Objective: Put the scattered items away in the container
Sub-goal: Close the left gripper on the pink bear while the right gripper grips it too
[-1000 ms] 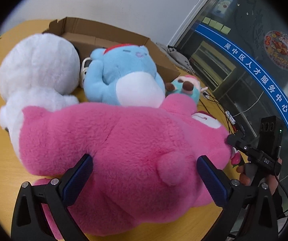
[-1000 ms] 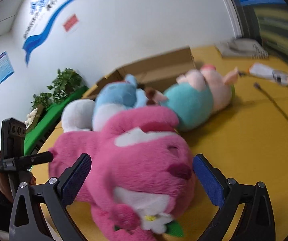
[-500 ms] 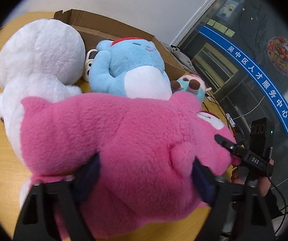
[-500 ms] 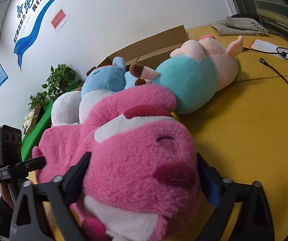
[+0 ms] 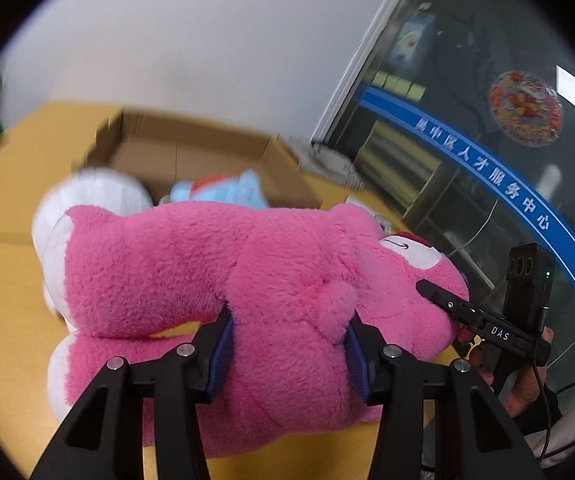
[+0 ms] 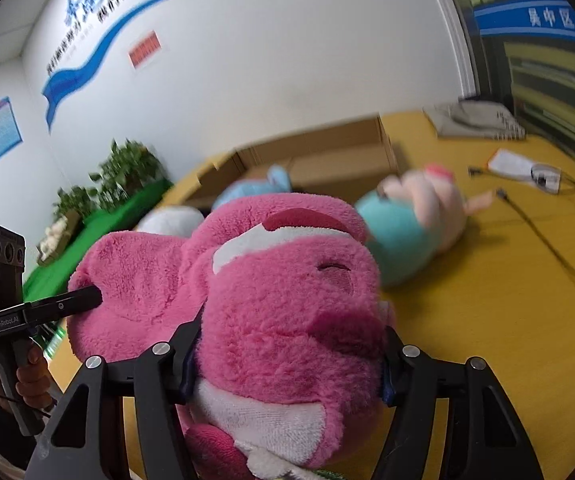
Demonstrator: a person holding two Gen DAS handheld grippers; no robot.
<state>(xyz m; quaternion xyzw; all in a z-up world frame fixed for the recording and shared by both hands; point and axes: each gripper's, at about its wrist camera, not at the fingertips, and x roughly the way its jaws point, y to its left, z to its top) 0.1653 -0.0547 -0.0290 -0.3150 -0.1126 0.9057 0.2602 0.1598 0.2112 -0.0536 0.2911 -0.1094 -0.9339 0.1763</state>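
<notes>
pink plush bear (image 5: 271,280) lying on its side with its long axis running across the left wrist view: the head with a white eyebrow patch and dark red brow points to the right of that view, the white-soled feet to the left. in the right wrist view the head faces the camera, showing a closed eye, a dark pink nose and a white muzzle patch below. fur is long, bright pink and fluffy; a small round tail sits on the rump between the blue pads of the left hand-held gripper (image 5: 287,352).

left hand-held gripper is pinching the bear's rump, its pads pressed into the fur on both sides. right hand-held gripper (image 6: 287,360) is pinching the bear's head, its fingers sunk into the fur at each cheek. each gripper also shows in the other's view, at the bear's far end.

bear lies over the yellow counter (image 6: 487,300), in front of the open cardboard box (image 5: 191,152); whether it touches the counter cannot be told. between bear and box lie a white plush (image 5: 103,196) and a blue plush (image 5: 227,192), both blurred. a teal-and-pink plush (image 6: 415,220) lies on the counter to the right of the bear's head. cables (image 6: 547,240) run across the counter further right.
</notes>
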